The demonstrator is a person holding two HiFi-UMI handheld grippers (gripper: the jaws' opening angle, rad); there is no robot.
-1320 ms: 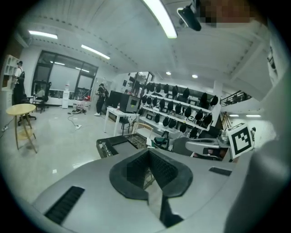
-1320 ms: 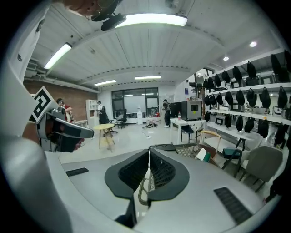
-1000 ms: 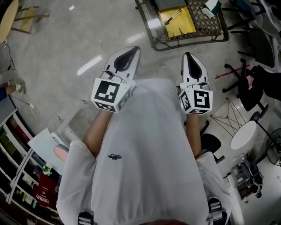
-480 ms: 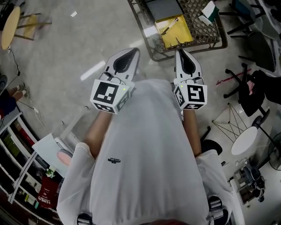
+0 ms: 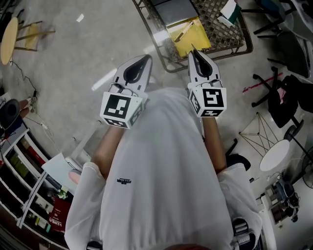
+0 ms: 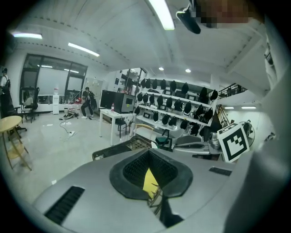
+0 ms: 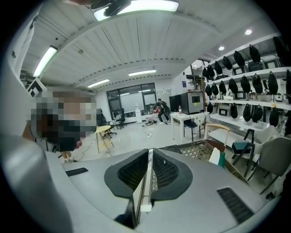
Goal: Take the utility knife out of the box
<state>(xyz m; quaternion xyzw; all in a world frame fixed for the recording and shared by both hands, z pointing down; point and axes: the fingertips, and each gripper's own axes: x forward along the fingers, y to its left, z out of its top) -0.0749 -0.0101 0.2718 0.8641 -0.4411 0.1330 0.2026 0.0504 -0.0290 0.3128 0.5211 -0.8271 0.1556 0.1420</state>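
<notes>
2 entries: left gripper [image 5: 146,57] hovering by wire crate [image 5: 230,50], jaws standing slightly apart, empty; right gripper [image 5: 193,52] hovering alongside, jaws sitting closed.

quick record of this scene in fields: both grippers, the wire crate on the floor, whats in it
left gripper: jaws slightly apart, empty, over bare floor beside the crate
right gripper: jaws shut, empty, tip at the crate's near edge in the head view
crate: dark wire-mesh crate on the floor ahead
box: flat yellow box inside the crate
knife: slim stick-shaped item lying on the box, probably the utility knife; untouched
other: flat grey panel beside the box
</notes>
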